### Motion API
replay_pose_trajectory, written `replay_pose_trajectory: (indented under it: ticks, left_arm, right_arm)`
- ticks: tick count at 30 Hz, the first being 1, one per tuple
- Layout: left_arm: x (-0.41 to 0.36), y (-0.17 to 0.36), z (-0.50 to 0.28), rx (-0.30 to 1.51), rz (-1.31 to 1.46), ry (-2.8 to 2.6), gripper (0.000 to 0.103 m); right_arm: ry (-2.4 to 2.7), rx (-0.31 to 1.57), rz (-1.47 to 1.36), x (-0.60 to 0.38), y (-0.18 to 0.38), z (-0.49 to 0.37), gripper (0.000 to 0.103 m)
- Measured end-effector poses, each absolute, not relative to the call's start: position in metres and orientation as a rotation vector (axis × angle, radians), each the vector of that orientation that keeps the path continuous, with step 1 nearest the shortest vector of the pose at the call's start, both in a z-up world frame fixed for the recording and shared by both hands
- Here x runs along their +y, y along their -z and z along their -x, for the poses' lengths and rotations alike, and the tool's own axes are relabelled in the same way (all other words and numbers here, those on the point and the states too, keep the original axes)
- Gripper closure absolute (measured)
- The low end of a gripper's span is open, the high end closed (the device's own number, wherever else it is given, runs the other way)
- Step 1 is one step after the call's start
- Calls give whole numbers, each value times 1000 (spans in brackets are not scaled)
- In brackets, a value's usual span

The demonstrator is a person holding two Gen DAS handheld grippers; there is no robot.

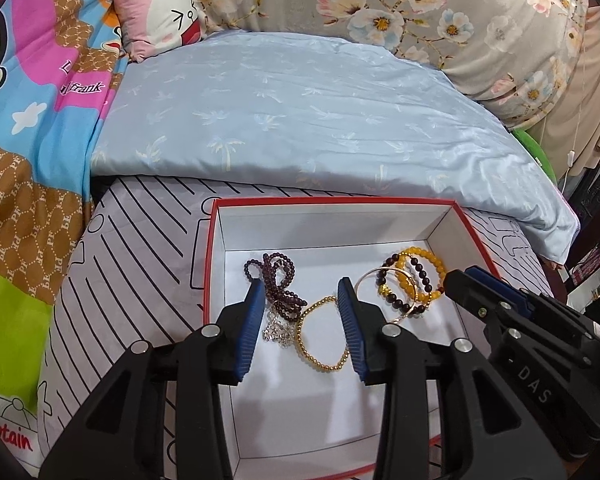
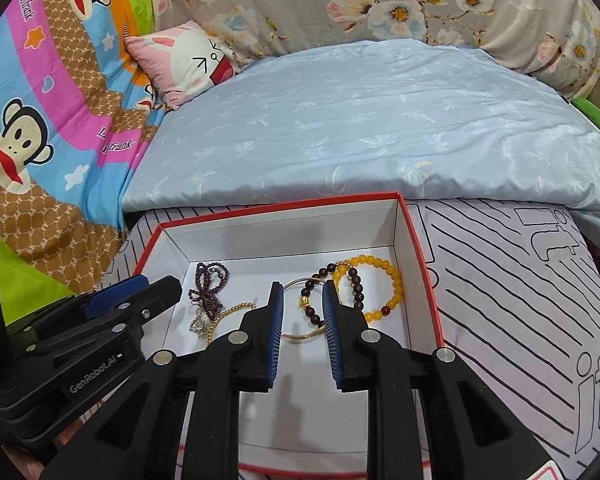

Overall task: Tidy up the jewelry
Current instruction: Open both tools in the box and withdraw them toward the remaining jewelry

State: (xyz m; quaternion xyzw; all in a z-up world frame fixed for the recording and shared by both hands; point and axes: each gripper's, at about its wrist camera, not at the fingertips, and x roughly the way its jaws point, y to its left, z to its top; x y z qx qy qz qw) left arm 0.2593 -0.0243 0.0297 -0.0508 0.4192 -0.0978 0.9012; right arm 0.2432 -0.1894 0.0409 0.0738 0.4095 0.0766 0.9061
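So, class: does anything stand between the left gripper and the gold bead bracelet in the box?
Nothing visible does. The left gripper hangs open over the gold bead bracelet, which lies bare on the floor of the red-rimmed box. Close beside it lie the purple bead strand and a silver piece.

In the box [image 1: 216,248] (set on the bed), the necklace [image 1: 278,280] lies left, the bead bracelets [image 1: 416,284] right, the ring bracelet [image 1: 324,334] between.
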Motion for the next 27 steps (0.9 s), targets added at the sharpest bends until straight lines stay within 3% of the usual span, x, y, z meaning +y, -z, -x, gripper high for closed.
replay_pose_trajectory:
  ticks: [11,14,19,27]
  left_arm:
    - [-27,-48,-237,844,103,208,67]
    - [-26,-52,-230,839,105,210,67]
    - [-22,-57,-213,838,101,211,66]
    - [-11,-58,-177,841,110,203,52]
  right_arm:
    - [-164,817,-157,-190,-63,-214,81]
    - [-163,808,-156,-191,-68,-204,71]
    - [-151,808,-157,-200,-72,-183,70]
    - [-117,843,-151,-217,-62,-138,67]
